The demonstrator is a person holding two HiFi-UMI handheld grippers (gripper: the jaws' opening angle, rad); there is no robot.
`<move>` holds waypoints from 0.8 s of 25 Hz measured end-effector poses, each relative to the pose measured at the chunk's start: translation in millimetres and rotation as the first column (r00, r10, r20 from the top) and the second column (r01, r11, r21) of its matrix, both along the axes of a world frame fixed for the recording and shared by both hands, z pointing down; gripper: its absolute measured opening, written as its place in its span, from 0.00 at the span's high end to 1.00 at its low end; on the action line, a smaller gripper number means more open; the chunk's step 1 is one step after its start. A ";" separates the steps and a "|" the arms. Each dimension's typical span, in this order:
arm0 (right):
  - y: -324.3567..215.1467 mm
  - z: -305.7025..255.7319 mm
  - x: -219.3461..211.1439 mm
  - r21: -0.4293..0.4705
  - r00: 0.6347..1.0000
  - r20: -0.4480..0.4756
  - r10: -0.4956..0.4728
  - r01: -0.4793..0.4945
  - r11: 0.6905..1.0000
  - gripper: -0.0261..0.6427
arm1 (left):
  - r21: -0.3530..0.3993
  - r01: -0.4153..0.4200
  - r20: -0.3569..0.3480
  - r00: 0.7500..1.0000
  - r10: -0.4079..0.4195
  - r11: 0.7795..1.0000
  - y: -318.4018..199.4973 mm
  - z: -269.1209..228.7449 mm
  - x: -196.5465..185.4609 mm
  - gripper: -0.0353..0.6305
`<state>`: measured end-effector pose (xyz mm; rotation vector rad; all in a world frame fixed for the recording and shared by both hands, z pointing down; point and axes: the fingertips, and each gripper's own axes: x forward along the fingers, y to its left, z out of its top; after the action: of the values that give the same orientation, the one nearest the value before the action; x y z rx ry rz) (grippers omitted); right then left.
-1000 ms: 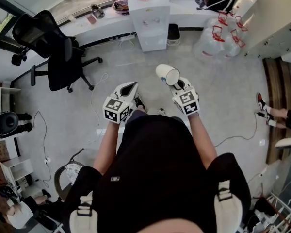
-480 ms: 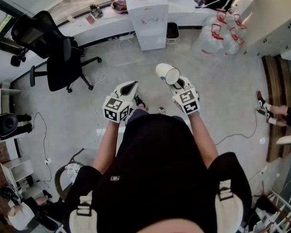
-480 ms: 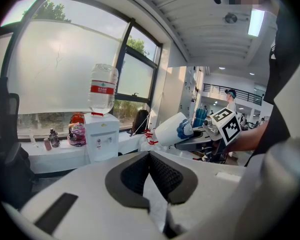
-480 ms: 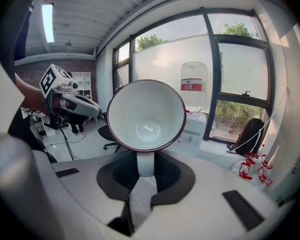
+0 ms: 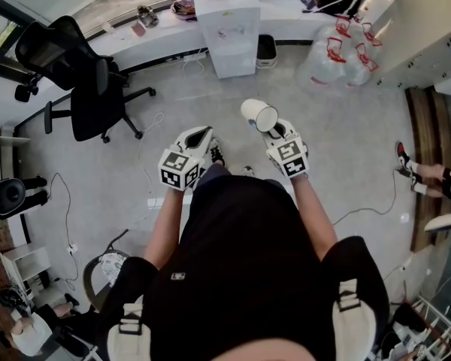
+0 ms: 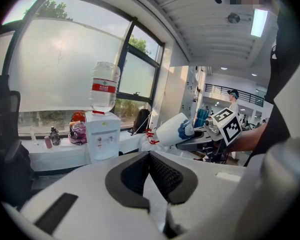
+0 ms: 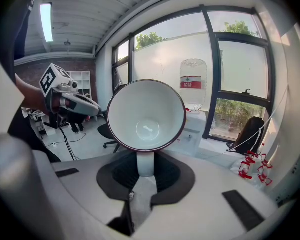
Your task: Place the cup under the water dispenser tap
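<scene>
White cup clamped by its handle in my right gripper, well short of the water dispenser.
I'd carry it across the open floor and roll the wrist so the mouth, now lying sideways, faces up before it goes under the tap. I'd set it level, then let go. My left gripper, jaws together on nothing, should keep clear of the dispenser front. Against a second ago both grippers sit where they were with the same grip; only the office chair and dispenser drift slightly in the head view.
</scene>
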<state>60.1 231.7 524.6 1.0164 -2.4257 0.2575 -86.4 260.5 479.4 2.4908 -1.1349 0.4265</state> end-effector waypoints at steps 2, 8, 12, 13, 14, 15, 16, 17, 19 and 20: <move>-3.3 0.2 1.6 0.000 1.000 0.000 0.004 -0.004 1.000 0.90 | 0.001 -0.001 -0.003 1.000 0.001 1.000 -4.7 -0.7 1.1 0.95; -14.8 2.8 5.5 -0.007 1.000 0.001 0.021 -0.021 1.000 0.90 | -0.010 -0.012 -0.008 1.000 0.012 1.000 -17.3 3.1 3.7 0.95; -23.8 1.5 9.4 -0.013 0.999 -0.006 0.034 -0.034 0.999 0.90 | -0.018 -0.026 -0.014 1.000 0.026 1.000 -31.4 4.6 7.5 0.95; -25.8 1.2 11.0 -0.015 0.999 -0.009 0.039 -0.039 0.999 0.90 | -0.019 -0.032 -0.016 0.999 0.031 0.999 -34.6 4.8 9.0 0.95; -27.9 1.2 12.5 -0.017 0.999 -0.011 0.045 -0.045 0.999 0.90 | -0.020 -0.038 -0.017 0.999 0.038 0.999 -37.5 5.1 10.7 0.95; -30.2 1.5 14.0 -0.018 0.999 -0.012 0.052 -0.052 0.998 0.90 | -0.021 -0.045 -0.018 0.999 0.045 0.999 -40.1 5.6 12.4 0.95; -32.6 1.8 15.2 -0.020 0.998 -0.014 0.058 -0.058 0.998 0.90 | -0.022 -0.052 -0.019 0.998 0.052 0.998 -42.8 6.3 13.9 0.95; -35.1 2.3 16.3 -0.021 0.998 -0.015 0.064 -0.064 0.998 0.90 | -0.024 -0.059 -0.020 0.998 0.058 0.998 -45.5 6.9 15.1 0.95; -41.1 3.2 17.6 -0.023 0.997 -0.018 0.071 -0.071 0.997 0.90 | -0.030 -0.067 -0.022 0.998 0.066 0.997 -52.1 8.1 16.3 0.95; -45.1 3.5 18.0 -0.024 0.997 -0.021 0.073 -0.074 0.997 0.90 | -0.032 -0.070 -0.023 0.997 0.069 0.997 -56.5 8.5 16.4 0.95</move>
<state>78.1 186.6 528.1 1.0935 -2.3649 0.3001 -70.0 204.0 487.9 2.5059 -1.0277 0.4329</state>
